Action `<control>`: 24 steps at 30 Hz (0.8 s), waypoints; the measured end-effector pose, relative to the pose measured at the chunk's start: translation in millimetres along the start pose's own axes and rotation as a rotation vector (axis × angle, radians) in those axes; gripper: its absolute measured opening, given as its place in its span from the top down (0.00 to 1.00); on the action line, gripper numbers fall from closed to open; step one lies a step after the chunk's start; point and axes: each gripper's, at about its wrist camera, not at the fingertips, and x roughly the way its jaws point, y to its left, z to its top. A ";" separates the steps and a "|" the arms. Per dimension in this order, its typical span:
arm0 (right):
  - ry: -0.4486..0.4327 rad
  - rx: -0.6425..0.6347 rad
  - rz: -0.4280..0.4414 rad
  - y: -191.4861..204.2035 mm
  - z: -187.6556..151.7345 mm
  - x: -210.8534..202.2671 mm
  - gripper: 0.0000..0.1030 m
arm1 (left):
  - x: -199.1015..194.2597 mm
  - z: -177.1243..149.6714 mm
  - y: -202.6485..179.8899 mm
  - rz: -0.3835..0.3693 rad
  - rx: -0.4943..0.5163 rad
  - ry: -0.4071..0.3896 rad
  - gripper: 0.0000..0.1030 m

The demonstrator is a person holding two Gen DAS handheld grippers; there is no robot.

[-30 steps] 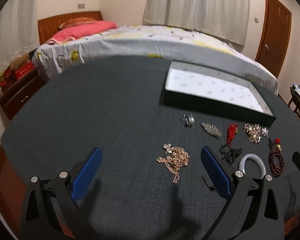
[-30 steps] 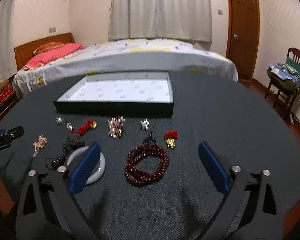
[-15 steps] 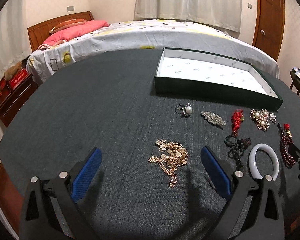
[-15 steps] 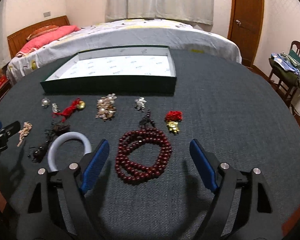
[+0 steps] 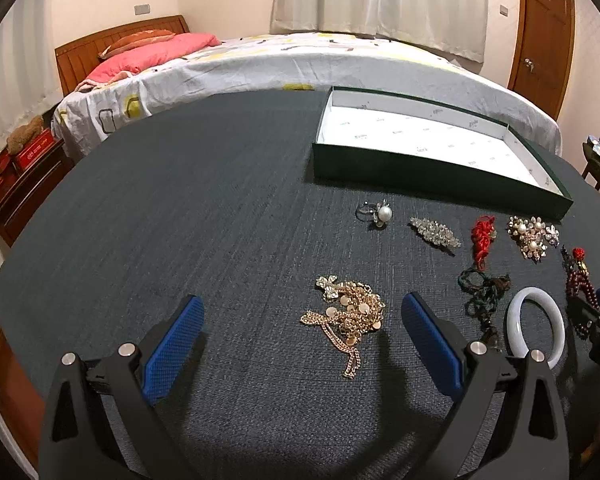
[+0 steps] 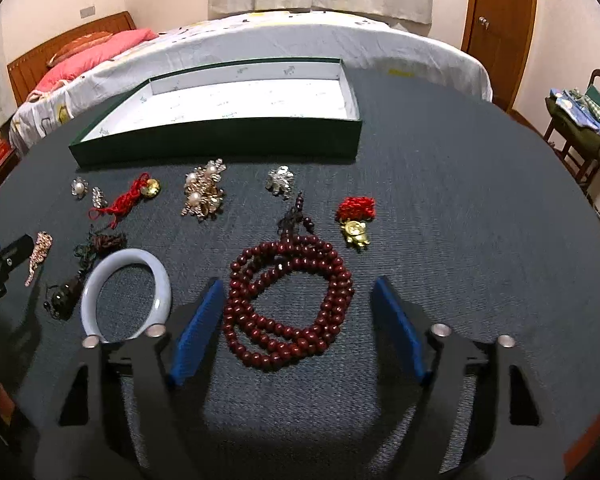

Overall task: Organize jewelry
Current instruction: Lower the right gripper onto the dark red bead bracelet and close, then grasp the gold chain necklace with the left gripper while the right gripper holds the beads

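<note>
Left gripper [image 5: 300, 336] jaws wide open over gold chain [image 5: 350, 314], holding nothing. Right gripper [image 6: 298, 332] open too, straddling dark red bead necklace [image 6: 290, 300]. White bangle [image 6: 124, 292] just left of it. Brooches, ring [image 5: 376, 214] lie before green box [image 6: 220, 136] on the table [image 5: 180, 208].

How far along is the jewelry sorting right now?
Nothing looks done: the green box with white lining holds no jewelry. In hand: nothing; the open right tongs flank the dark red bead necklace, and the open left tongs face the gold chain necklace. Left: every piece on the dark cloth-covered table.
</note>
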 end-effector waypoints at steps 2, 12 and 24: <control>-0.012 -0.017 0.009 1.8 -1.5 -2.2 0.47 | 2.2 -1.4 -1.3 -0.006 0.005 0.009 0.07; -0.045 0.004 0.062 -7.4 -4.8 -8.4 0.84 | 8.1 -6.7 -7.1 -0.010 0.024 0.037 0.07; -0.045 0.021 0.095 -11.0 -5.4 -9.2 0.84 | 13.0 -4.7 -6.3 -0.025 0.036 0.039 0.35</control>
